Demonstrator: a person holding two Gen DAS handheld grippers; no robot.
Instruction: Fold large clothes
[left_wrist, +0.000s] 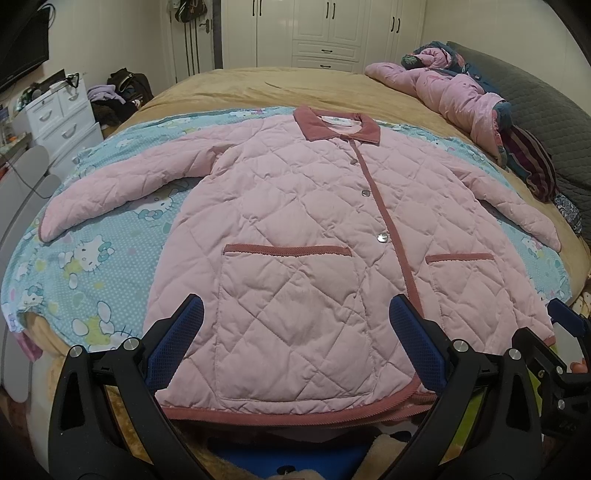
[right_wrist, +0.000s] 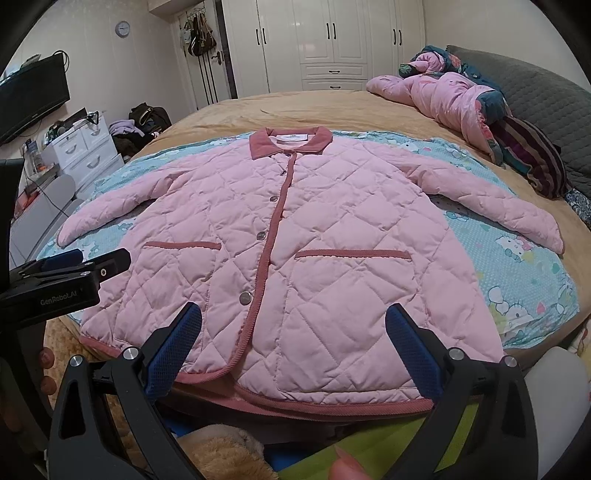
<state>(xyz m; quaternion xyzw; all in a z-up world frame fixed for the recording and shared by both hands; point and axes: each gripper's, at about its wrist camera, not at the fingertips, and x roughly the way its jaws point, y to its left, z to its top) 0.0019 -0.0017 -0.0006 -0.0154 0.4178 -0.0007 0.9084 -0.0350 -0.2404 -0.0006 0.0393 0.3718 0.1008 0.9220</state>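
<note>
Bedroom: white wardrobe (right_wrist: 332, 44) behind the bed (left_wrist: 258, 85), tan blanket on top, a blue cartoon-print sheet (left_wrist: 103, 258) laid across its near half. On that sheet we see one pink quilted jacket (left_wrist: 295, 229), front up, buttoned, both sleeves spread; two pockets, four snaps counted. Its hem reaches the near edge of the sheet; bare sheet borders each sleeve. Beyond the jacket's collar, open tan blanket. One crumpled pink quilt (right_wrist: 443, 99) lies toward the pillows. Our left gripper (left_wrist: 295, 347) and right gripper (right_wrist: 293, 347) hover over the hem, fingers spread wide, gripping nothing.
</note>
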